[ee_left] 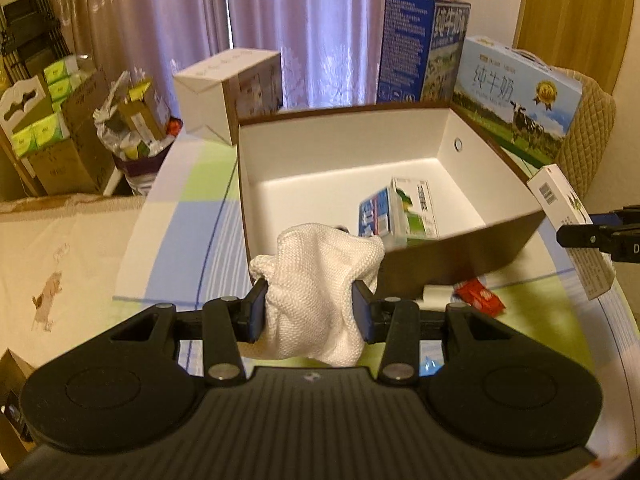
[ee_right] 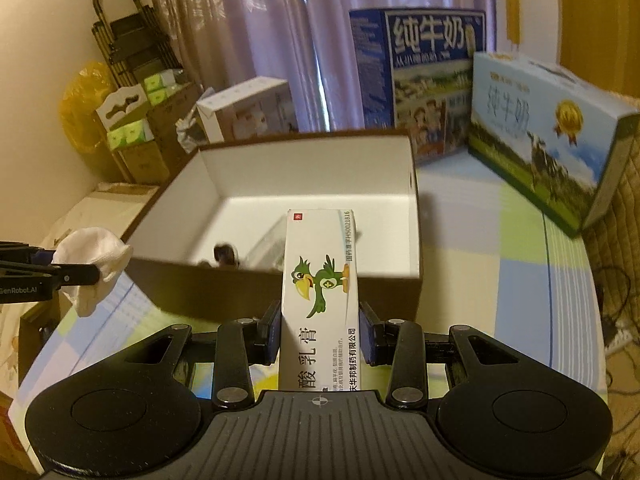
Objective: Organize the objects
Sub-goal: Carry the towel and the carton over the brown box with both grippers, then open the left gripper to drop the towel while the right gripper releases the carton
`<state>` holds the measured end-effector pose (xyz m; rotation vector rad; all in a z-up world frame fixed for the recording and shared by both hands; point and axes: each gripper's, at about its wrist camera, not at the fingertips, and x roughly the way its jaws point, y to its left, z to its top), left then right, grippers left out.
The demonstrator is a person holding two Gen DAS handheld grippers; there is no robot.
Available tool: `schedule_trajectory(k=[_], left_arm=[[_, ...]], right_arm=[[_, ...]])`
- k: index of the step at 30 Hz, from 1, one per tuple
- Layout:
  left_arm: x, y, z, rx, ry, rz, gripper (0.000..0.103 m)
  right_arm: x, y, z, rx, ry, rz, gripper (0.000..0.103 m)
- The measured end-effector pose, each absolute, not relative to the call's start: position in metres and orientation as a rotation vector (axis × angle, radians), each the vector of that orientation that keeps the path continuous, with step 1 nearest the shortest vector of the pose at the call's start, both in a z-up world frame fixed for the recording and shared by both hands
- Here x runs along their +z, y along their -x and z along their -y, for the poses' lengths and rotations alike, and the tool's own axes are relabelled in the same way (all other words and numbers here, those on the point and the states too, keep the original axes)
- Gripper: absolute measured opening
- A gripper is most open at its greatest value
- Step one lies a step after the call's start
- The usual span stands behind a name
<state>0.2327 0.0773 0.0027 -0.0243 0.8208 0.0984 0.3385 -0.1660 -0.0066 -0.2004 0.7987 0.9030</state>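
Before the open box [ee_left: 460, 252], the left gripper [ee_left: 310, 310] clamps its fingers on a white cloth [ee_left: 316, 280] and the right gripper [ee_right: 320, 332] on an ointment carton [ee_right: 320, 280], both apparently poised for loading.

The ointment box [ee_right: 320, 292] reads "酸乳膏", "国药准字H15021816" and "制药有限公司", the blue milk carton [ee_right: 428, 80] and the pale milk carton [ee_right: 540, 140] at the table's far edge read "纯牛奶", and the left gripper [ee_right: 60, 276] reads "GenRobot.AI".
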Motion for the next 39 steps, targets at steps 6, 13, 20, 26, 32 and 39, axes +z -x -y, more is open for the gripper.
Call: schedule_trajectory(k=[6, 13, 20, 26, 32, 39], left_arm=[[0.014, -0.258, -0.081, 0.094, 0.016, -0.786, 0.038], [0.015, -0.303, -0.083, 0.091, 0.001, -0.788, 0.038], [0.001, -0.348, -0.082, 0.086, -0.006, -0.823, 0.038], [-0.018, -0.372, -0.083, 0.087, -0.004, -0.867, 0.038], [-0.033, -0.383, -0.088, 0.087, 0.004, -0.899, 0.038], [-0.042, -0.394, -0.092, 0.086, 0.006, -0.913, 0.039]], right_arm=[[0.006, -0.361, 0.145, 0.916, 0.180, -0.765, 0.035], [0.010, -0.393, 0.111, 0.897, 0.149, -0.764, 0.035], [-0.009, -0.426, 0.084, 0.834, 0.160, -0.812, 0.035], [-0.035, -0.448, 0.066, 0.791, 0.204, -0.861, 0.035], [-0.059, -0.460, 0.055, 0.733, 0.256, -0.904, 0.035], [-0.067, -0.467, 0.046, 0.676, 0.321, -0.853, 0.035]])
